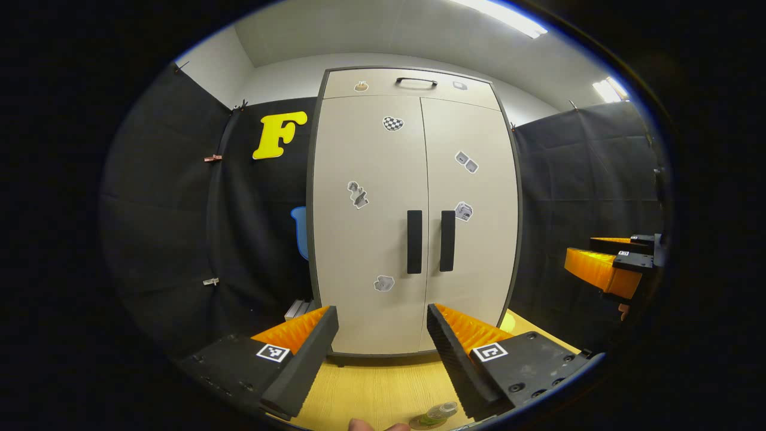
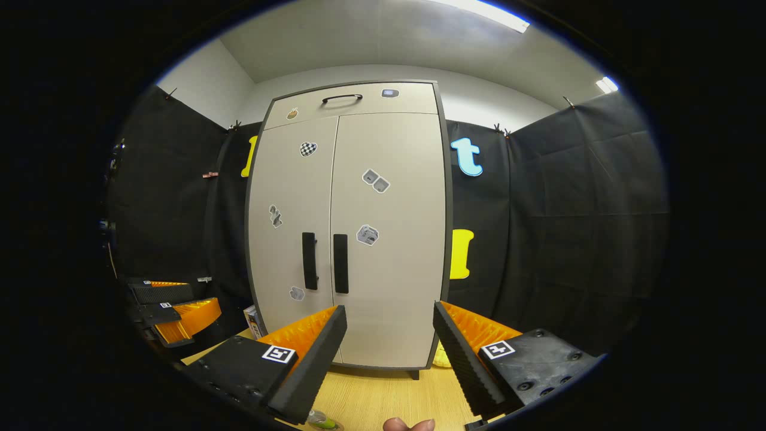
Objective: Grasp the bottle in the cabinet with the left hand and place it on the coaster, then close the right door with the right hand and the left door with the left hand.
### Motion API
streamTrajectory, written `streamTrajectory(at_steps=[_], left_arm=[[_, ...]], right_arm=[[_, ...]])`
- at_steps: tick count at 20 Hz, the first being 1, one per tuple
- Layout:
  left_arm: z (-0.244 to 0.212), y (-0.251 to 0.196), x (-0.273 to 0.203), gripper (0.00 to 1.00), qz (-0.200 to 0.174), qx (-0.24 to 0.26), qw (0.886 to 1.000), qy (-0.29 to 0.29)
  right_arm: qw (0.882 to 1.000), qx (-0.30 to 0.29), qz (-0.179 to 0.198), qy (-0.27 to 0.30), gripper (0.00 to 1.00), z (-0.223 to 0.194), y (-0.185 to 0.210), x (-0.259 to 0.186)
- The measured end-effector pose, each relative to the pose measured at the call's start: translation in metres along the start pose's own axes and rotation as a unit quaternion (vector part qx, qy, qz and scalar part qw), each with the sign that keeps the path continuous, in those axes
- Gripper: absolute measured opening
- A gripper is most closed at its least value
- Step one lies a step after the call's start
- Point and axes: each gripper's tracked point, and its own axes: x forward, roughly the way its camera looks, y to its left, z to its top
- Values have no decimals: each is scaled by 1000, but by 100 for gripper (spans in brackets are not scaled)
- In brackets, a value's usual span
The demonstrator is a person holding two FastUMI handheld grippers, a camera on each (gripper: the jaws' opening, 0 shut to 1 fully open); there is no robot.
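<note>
Left gripper view shows the cabinet with both doors shut; the bottle stands before it on the coaster. Both the left gripper and right gripper hang back wide open and empty, probably because the task looks complete.

Cabinet: pale beige doors, dark grey frame, two black vertical door handles, black top handle. Stickers on doors: grey-and-white, one black-and-white checkered sticker. Table: light yellow wood grain. Bottle at the table's near edge: clear, with green below. Booth wall: black cloth. Ceiling: white-grey.
</note>
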Motion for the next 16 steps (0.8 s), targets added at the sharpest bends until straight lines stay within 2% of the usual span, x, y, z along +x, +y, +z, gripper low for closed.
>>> streamTrajectory(at_steps=[7,13,16], left_arm=[[10,-3,6,95,-7,6,1000,-17],[4,-21,23,95,-54,-6,998,-30],[-6,-14,31,95,-46,-16,999,-19]], right_arm=[[1000,-2,2,-1,96,0,4,0],[1000,-16,-11,-7,96,-1,3,10],[1000,-9,3,-7,96,-4,10,15]])
